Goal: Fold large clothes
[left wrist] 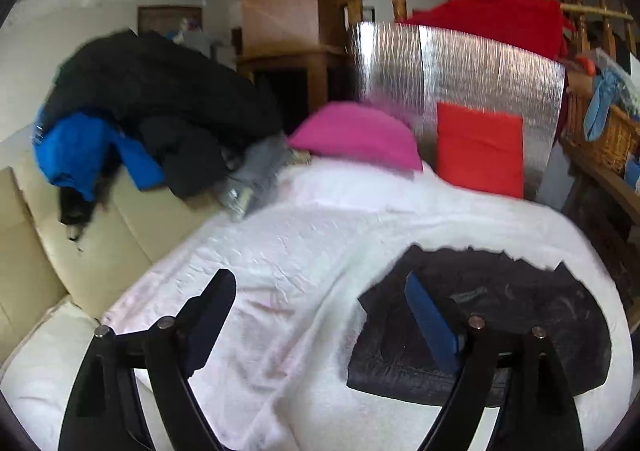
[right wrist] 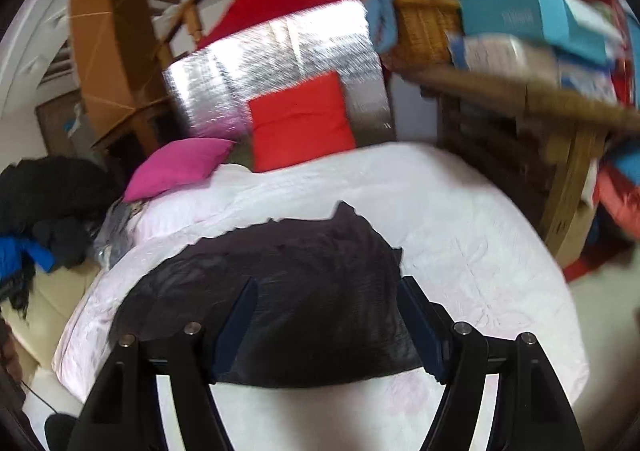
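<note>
A folded black garment (left wrist: pixel 500 331) lies flat on the white sheet (left wrist: pixel 304 243); it also shows in the right wrist view (right wrist: pixel 288 291). My left gripper (left wrist: pixel 320 291) is open and empty above the sheet, its right finger over the garment's left edge. My right gripper (right wrist: pixel 326 303) is open and empty, hovering over the garment's near part with a finger on each side. A pile of dark and blue clothes (left wrist: pixel 136 119) sits on the cream sofa back (left wrist: pixel 80 243), far left.
A pink cushion (left wrist: pixel 356 135) and a red cushion (left wrist: pixel 480 149) lean at the far end against a silver foil panel (left wrist: pixel 460 67). A wicker basket (right wrist: pixel 424 31) and boxes crowd a wooden shelf (right wrist: pixel 560 107) on the right. A red cloth (left wrist: pixel 500 19) hangs on the wooden railing.
</note>
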{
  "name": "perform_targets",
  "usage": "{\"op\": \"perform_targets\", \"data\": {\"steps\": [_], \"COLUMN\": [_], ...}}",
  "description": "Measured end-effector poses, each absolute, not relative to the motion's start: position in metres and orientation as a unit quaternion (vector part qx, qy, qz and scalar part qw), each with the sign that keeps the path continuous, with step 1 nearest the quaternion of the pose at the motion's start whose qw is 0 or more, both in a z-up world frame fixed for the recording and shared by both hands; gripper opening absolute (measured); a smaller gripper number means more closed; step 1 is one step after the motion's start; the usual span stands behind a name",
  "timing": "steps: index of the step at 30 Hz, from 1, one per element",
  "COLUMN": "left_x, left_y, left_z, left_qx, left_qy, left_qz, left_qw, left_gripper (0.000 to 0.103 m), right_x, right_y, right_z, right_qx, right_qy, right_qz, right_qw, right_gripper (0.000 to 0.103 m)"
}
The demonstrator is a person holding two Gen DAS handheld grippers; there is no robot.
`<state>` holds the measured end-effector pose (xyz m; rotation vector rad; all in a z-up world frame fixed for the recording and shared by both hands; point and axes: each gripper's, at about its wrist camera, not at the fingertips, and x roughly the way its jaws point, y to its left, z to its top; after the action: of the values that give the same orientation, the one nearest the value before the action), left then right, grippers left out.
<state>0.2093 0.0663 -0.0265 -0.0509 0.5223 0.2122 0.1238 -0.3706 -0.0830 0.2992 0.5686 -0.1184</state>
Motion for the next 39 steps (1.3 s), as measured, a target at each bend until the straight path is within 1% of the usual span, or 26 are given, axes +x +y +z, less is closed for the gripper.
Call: {"op": "perform_targets", "data": {"steps": [2, 10, 12, 14, 17, 19, 21, 29, 39], "left_x": [0.191, 0.126, 0.109, 0.093, 0.067, 0.049, 0.038, 0.006, -0.006], "left_y": [0.066, 0.056, 0.052, 0.048, 0.04, 0.034, 0.029, 0.012, 0.005], "left_z": [-0.011, 0.039, 0.051, 0.062, 0.076, 0.085, 0.091, 0.106, 0.115], "left_qx": [-0.02, 0.0, 0.006, 0.01, 0.012, 0.013, 0.014, 0.016, 0.018], "left_qy": [0.242, 0.181, 0.164, 0.149, 0.122, 0.109, 0.103, 0.083, 0.066], "left_qz": [0.111, 0.114, 0.11, 0.106, 0.101, 0.086, 0.074, 0.057, 0.056], "left_qw": [0.964, 0.977, 0.98, 0.983, 0.987, 0.99, 0.992, 0.995, 0.996], "left_gripper": [0.09, 0.091, 0.094, 0.101, 0.101, 0.102, 0.103, 0.103, 0.103], "right_x": [0.111, 0.053, 0.036, 0.022, 0.002, -0.009, -0.015, -0.03, -0.044], "right_y": [-0.354, -0.294, -0.281, -0.271, -0.256, -0.246, -0.238, -0.228, -0.231], "right_z": [-0.066, 0.004, 0.023, 0.038, 0.055, 0.061, 0.065, 0.074, 0.082], "right_qx": [0.129, 0.064, 0.06, 0.058, 0.057, 0.054, 0.051, 0.067, 0.075], "right_qy": [0.27, 0.214, 0.195, 0.182, 0.159, 0.147, 0.141, 0.144, 0.131], "right_qz": [-0.061, -0.056, -0.056, -0.061, -0.069, -0.083, -0.092, -0.104, -0.102], "right_qw": [0.952, 0.973, 0.977, 0.98, 0.983, 0.984, 0.984, 0.982, 0.983], "right_gripper": [0.075, 0.076, 0.08, 0.08, 0.081, 0.085, 0.085, 0.085, 0.085]}}
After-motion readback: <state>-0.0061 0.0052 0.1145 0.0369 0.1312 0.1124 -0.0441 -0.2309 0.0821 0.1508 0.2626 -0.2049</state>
